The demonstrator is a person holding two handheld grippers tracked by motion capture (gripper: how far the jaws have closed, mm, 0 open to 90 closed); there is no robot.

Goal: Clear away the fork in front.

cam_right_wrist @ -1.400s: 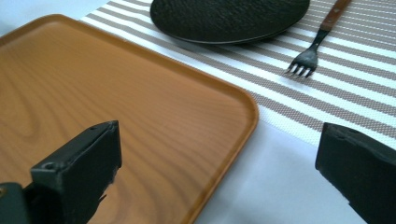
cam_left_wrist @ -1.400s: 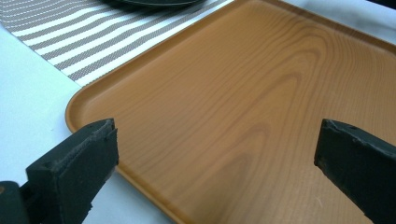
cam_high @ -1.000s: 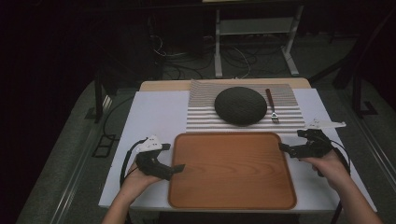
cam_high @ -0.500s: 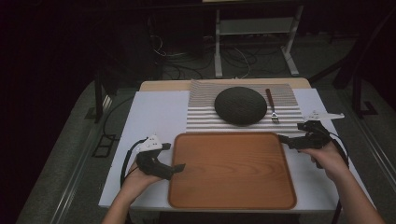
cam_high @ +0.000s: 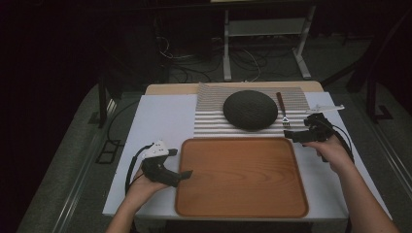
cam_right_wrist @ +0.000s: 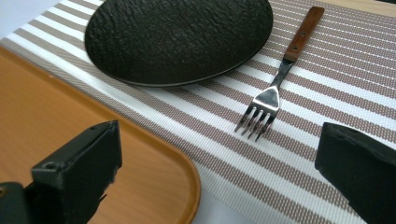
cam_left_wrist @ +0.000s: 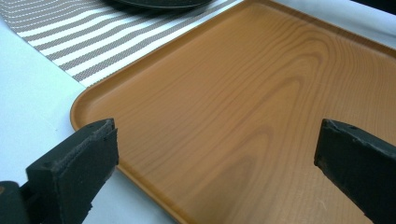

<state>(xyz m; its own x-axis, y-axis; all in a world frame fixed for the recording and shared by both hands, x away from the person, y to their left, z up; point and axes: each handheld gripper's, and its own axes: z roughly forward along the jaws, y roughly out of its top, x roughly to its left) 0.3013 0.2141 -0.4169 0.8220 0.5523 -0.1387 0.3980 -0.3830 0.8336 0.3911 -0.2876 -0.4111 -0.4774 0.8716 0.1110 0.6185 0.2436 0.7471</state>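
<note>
Table (cam_high: pixel 160 116) with white top. A striped placemat (cam_high: pixel 211 114) lies flat at the far edge, centred. A wooden tray (cam_high: pixel 240 177) lies flat against the near edge, its far rim at the placemat's near border. White surface is bare toward the left edge.

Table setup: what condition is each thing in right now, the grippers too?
Wooden tray: empty, flat on the table.
Black plate: empty, on the striped mat.
Fork: lying beside the plate, untouched.
Left gripper: open, holding nothing.
Right gripper: open, holding nothing.
</note>
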